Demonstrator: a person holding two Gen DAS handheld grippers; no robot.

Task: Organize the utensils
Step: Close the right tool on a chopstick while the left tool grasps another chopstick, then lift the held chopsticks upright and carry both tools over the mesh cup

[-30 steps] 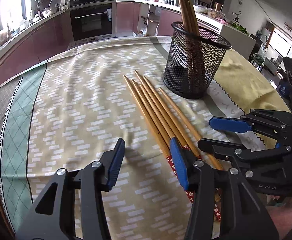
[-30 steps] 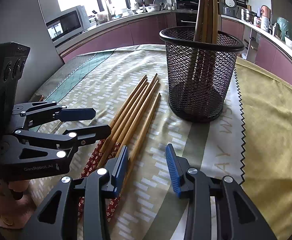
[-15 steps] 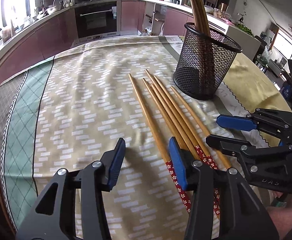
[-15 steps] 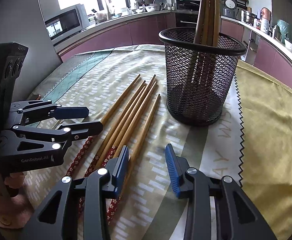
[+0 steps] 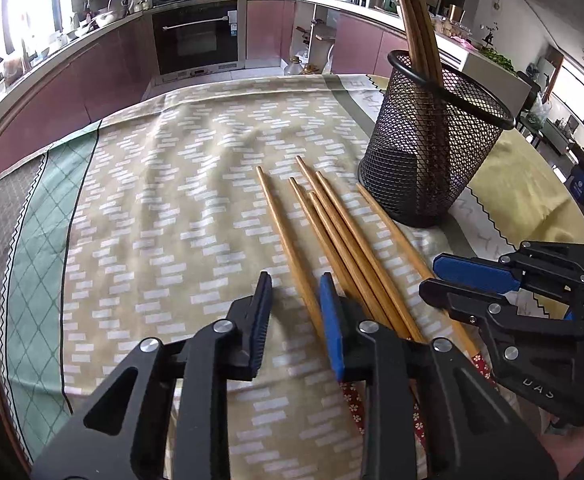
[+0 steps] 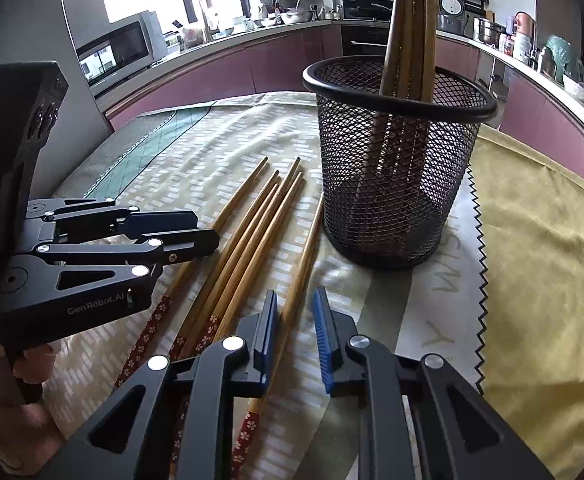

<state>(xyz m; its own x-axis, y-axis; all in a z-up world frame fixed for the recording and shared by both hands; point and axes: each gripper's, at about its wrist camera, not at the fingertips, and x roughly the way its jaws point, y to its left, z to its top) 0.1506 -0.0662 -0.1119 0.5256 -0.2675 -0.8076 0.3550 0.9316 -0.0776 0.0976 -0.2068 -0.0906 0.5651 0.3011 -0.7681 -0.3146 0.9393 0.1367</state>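
Several wooden chopsticks point(image 5: 343, 232) with red flowered ends lie side by side on the tablecloth. A black mesh holder point(image 5: 431, 152) stands just beyond them with several more chopsticks point(image 6: 407, 40) upright in it. My left gripper point(image 5: 296, 312) is low over the leftmost chopstick point(image 5: 280, 224). Its jaws are closing, the stick lies between them beside the right pad, and a gap still shows. My right gripper point(image 6: 293, 322) straddles the rightmost chopstick point(image 6: 305, 256). Its jaws are closing too, and its pads are clear of the stick. Each gripper also shows from the side in the other's view: the right gripper point(image 5: 439, 280) and the left gripper point(image 6: 196, 232).
A patterned beige and green tablecloth point(image 5: 152, 220) covers the round table, with a yellow cloth point(image 6: 539, 264) on the right. A hand point(image 6: 24, 364) grips the left tool. Kitchen counters and an oven point(image 5: 196, 36) run behind the table.
Both pairs of jaws have narrowed a lot. The leftmost chopstick now lies apart from the bundle, between the left jaws. Neither hand has shifted much.
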